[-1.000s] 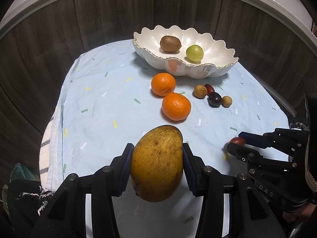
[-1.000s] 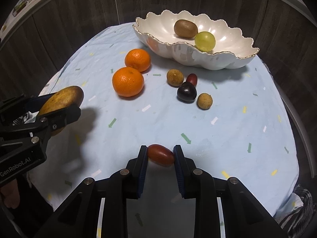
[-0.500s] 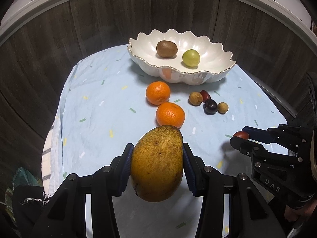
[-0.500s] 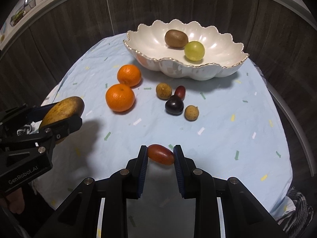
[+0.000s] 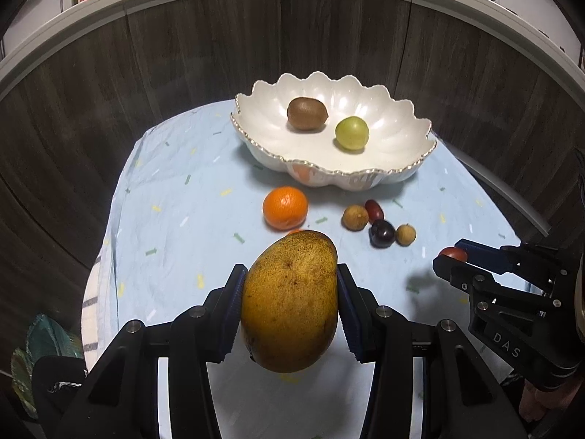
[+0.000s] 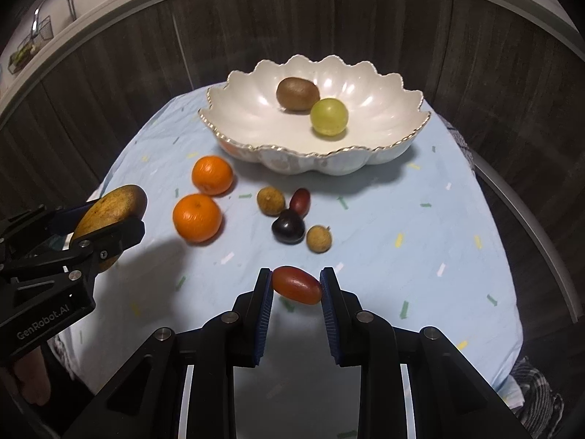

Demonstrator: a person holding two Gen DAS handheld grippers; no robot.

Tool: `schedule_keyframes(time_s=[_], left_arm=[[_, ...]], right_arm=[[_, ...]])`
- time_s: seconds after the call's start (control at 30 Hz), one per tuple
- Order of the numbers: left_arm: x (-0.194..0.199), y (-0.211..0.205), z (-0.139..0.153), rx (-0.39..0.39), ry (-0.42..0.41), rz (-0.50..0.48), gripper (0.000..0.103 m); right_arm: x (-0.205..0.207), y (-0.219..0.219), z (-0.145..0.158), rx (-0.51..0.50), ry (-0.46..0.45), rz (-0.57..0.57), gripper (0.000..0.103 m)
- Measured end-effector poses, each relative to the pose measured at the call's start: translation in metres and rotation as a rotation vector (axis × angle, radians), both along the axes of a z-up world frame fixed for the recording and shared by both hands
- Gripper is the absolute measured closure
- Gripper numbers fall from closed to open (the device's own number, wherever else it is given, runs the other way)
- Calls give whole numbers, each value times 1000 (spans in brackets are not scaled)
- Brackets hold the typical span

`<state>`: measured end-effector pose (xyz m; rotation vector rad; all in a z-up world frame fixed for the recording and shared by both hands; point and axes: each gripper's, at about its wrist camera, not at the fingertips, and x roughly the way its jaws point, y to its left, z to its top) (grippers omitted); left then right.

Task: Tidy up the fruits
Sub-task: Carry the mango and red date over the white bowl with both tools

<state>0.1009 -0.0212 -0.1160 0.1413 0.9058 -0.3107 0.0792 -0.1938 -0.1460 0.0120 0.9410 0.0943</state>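
Leftmost, the mango (image 5: 290,301) hangs above the table (image 6: 420,241), long axis running up and away toward the bowl (image 6: 252,135), pinched across its width by the left gripper (image 5: 290,303), whose jaws are spread only as far as the fruit. Two oranges (image 6: 212,175) lie on the cloth. The scalloped white bowl holds a kiwi (image 6: 297,94) and a green fruit (image 6: 328,116). Rightward, the right gripper (image 6: 297,287) has its jaws nearly together, clamping a small red fruit (image 6: 297,285) endwise, its long axis crosswise and slightly tilted.
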Motion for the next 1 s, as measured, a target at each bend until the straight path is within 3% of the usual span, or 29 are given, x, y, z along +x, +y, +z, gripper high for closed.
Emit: schedule_keyframes(time_s=[1.0], left_arm=[[61,-37,42,-50,-71,13,56]], right_arm=[[55,-46,47,14,-113,-90,75]])
